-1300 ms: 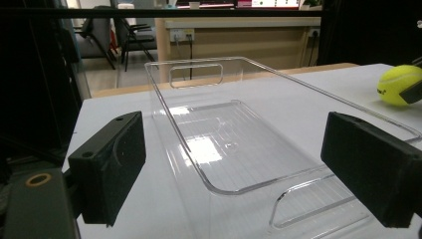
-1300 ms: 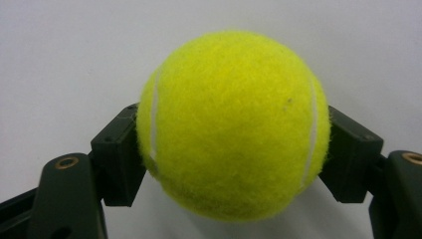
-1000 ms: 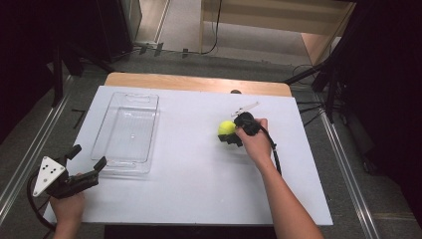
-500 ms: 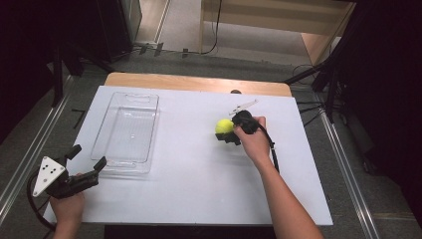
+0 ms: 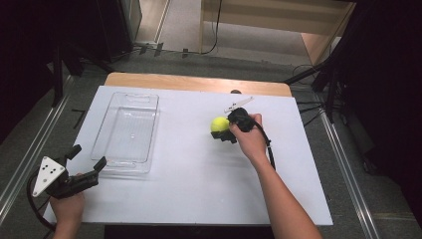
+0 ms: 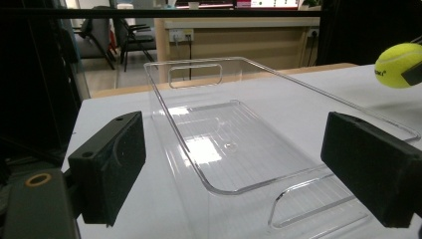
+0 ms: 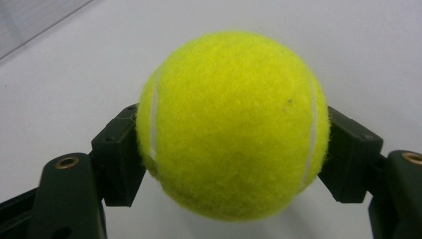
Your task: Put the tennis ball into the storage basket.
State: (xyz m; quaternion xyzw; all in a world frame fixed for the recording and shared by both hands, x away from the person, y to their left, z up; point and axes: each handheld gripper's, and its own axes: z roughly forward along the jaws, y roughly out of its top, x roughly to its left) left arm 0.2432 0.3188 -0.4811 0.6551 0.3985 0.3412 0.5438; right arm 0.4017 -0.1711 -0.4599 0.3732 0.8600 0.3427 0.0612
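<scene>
The ball [image 5: 219, 124] sits between the pads of the right claw [image 5: 222, 130], which pinch it from both sides, over the right middle of the white worktop [image 5: 199, 189]. The ball is bright yellow-green felt with white curved seams. The left claw [image 5: 87, 164] stands spread and holds nothing, at the near left corner of the worktop, just before the near end of the clear tray [image 5: 127, 132].

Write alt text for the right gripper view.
A yellow tennis ball is clamped between the two black jaws of the right hand-held gripper, one pressing on each side. Behind it lies the plain white table.
</scene>
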